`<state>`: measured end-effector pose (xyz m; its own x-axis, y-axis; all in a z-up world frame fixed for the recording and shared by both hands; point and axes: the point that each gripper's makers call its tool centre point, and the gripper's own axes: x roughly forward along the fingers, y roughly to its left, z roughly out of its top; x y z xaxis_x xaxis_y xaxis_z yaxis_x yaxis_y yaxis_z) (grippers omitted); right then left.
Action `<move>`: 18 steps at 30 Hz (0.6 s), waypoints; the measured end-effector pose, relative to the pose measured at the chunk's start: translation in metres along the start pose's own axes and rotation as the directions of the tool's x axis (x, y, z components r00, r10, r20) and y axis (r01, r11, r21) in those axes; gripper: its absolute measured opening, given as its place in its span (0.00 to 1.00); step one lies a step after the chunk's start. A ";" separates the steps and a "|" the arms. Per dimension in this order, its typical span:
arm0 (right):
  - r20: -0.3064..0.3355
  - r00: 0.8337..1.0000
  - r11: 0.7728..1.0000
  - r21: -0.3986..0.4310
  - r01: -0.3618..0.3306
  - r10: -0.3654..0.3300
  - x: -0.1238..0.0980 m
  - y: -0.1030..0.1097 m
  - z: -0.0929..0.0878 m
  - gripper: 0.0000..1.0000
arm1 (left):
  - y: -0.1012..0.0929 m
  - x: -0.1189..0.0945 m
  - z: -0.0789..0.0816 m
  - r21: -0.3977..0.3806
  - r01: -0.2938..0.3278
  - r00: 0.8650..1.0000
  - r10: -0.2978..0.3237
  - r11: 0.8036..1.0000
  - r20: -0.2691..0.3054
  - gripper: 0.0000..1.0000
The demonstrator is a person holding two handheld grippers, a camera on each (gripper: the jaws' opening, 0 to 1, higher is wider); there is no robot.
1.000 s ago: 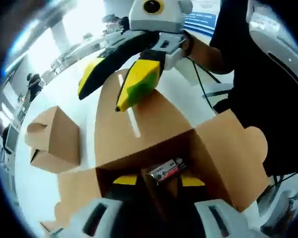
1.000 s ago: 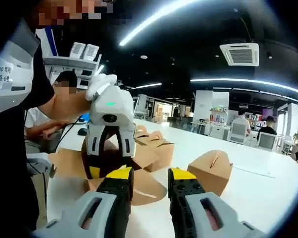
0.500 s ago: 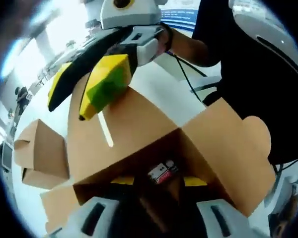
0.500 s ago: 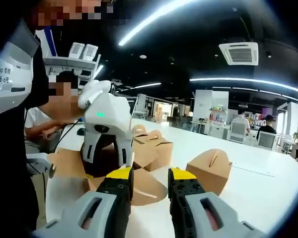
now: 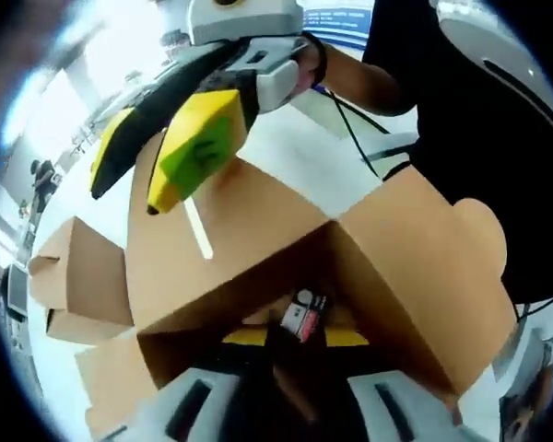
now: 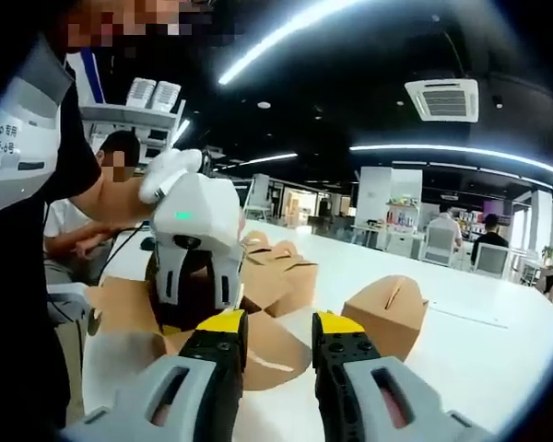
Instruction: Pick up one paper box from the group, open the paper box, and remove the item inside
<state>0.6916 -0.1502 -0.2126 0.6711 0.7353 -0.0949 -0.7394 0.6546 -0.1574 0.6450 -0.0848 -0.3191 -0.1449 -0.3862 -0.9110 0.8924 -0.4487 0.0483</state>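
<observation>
An open brown paper box lies under my left gripper, its flaps spread wide. Inside sits a small item with a red, white and black label, between the two yellow pads; the jaws stand apart on either side of it. My right gripper hovers over the box's far flap, open and empty. In the right gripper view, the right gripper is open above the table, and the white left gripper points down into the open box.
A closed paper box stands to the left of the open one. Another closed box and a group of boxes stand on the white table. The person's arm and dark clothing are close by.
The left gripper's yellow pads have drawn a little closer together around the item and sit deeper in the box. The right gripper has hardly moved.
</observation>
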 end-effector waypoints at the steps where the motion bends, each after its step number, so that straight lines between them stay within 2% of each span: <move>1: 0.001 1.000 1.000 0.001 0.002 -0.002 0.000 0.000 0.000 0.29 | 0.003 -0.001 -0.001 -0.005 -0.016 1.000 0.016 1.000 -0.008 0.19; 9: 0.006 1.000 1.000 -0.007 0.005 -0.005 -0.002 0.001 0.005 0.29 | 0.005 -0.007 -0.002 -0.007 -0.033 0.999 0.032 0.999 -0.001 0.18; 18: 0.013 1.000 1.000 -0.016 0.011 -0.011 -0.004 0.003 0.012 0.29 | 0.008 -0.027 0.004 -0.062 -0.069 0.995 0.074 0.996 0.071 0.18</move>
<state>0.6859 -0.1493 -0.2009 0.6786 0.7301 -0.0806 -0.7308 0.6601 -0.1738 0.6538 -0.0812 -0.2922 -0.1085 -0.4741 -0.8737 0.9249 -0.3704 0.0861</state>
